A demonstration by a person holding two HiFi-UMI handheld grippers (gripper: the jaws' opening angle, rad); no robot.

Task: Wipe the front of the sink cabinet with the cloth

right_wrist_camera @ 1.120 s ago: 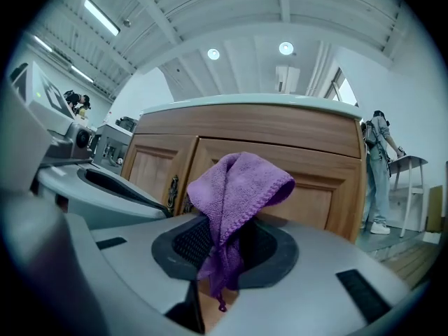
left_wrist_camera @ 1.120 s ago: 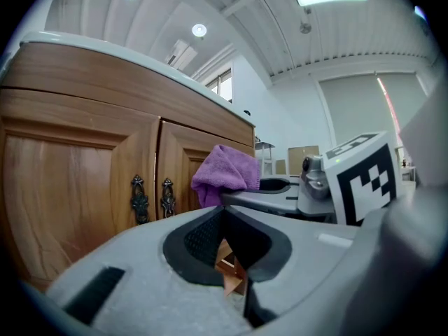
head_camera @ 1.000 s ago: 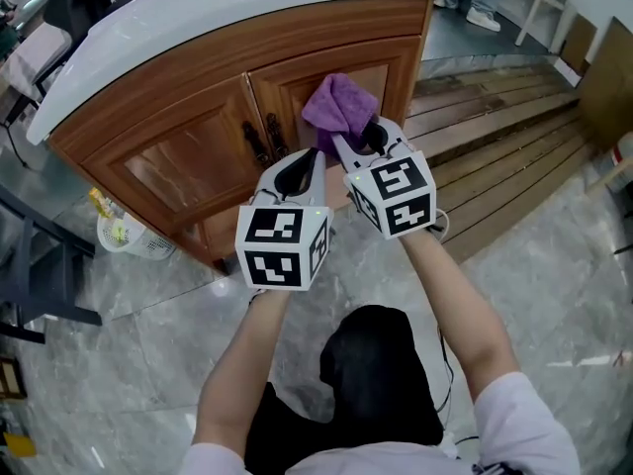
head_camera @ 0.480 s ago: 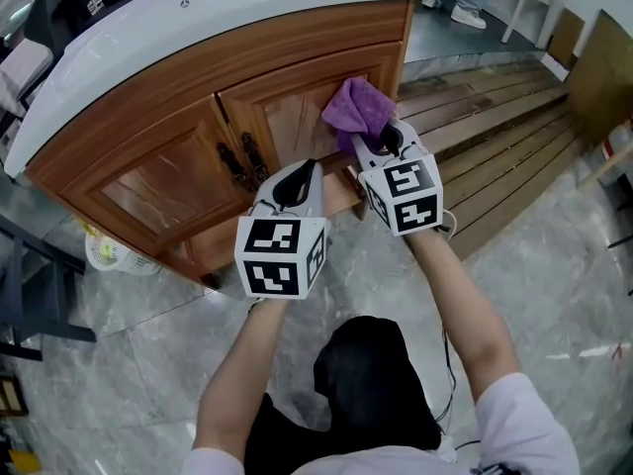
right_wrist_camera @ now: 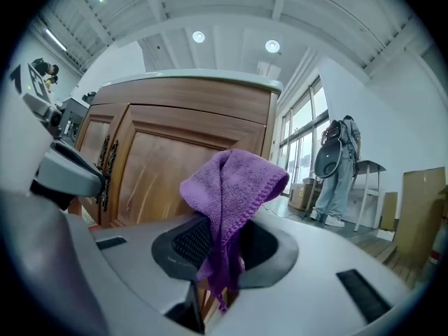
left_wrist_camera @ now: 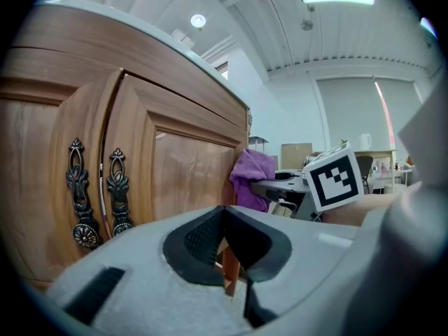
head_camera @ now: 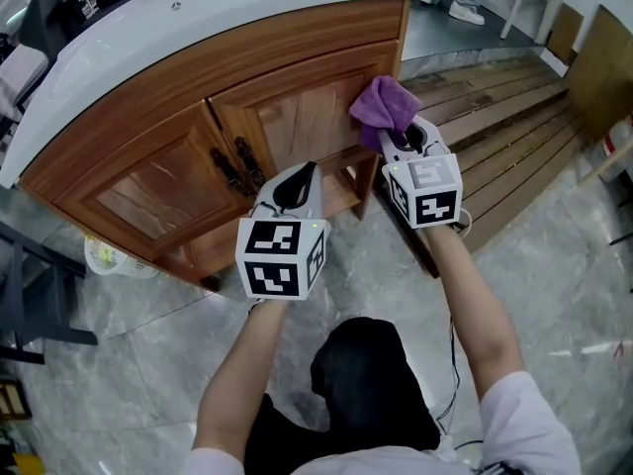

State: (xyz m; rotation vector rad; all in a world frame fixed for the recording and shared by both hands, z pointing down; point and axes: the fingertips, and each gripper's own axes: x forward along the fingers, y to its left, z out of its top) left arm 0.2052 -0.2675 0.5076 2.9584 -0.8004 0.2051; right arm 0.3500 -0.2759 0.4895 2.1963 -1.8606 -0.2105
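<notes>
- R gripper [head_camera: 396, 139] is clamped on the purple cloth [head_camera: 384, 105]. In the right gripper view the fabric is pinched between the two jaws, with a hooded fold standing above them and a short tail hanging below.
- We see the cloth up at the front of the sink cabinet [head_camera: 148, 181], on the far-right edge of the right door [head_camera: 297, 117], near the cabinet's corner post. It looks against the wood, but we can't confirm contact.
- From the left gripper view the cloth [left_wrist_camera: 252, 177] sits just past the right door's edge, w/ the R gripper's marker cube behind it.
- L gripper [head_camera: 302, 178] has its jaws together w/ nothing between them. It's held in front of the cabinet's lower middle, apart from the wood, pointing at the doors.
- The two dark ornate handles [head_camera: 237, 166] sit side by side where the doors meet, to the left of the L gripper's tip.
- A white countertop [head_camera: 198, 18] overhangs the curved wood front.
- Grey marble-look floor [head_camera: 119, 364] is under us, w/ wooden decking [head_camera: 504, 117] to the right of the cabinet.
- A white basket [head_camera: 114, 255] sits on the floor by the cabinet's left end.
- A person [right_wrist_camera: 336, 166] stands in the bkgd by the windows in the right gripper view.
</notes>
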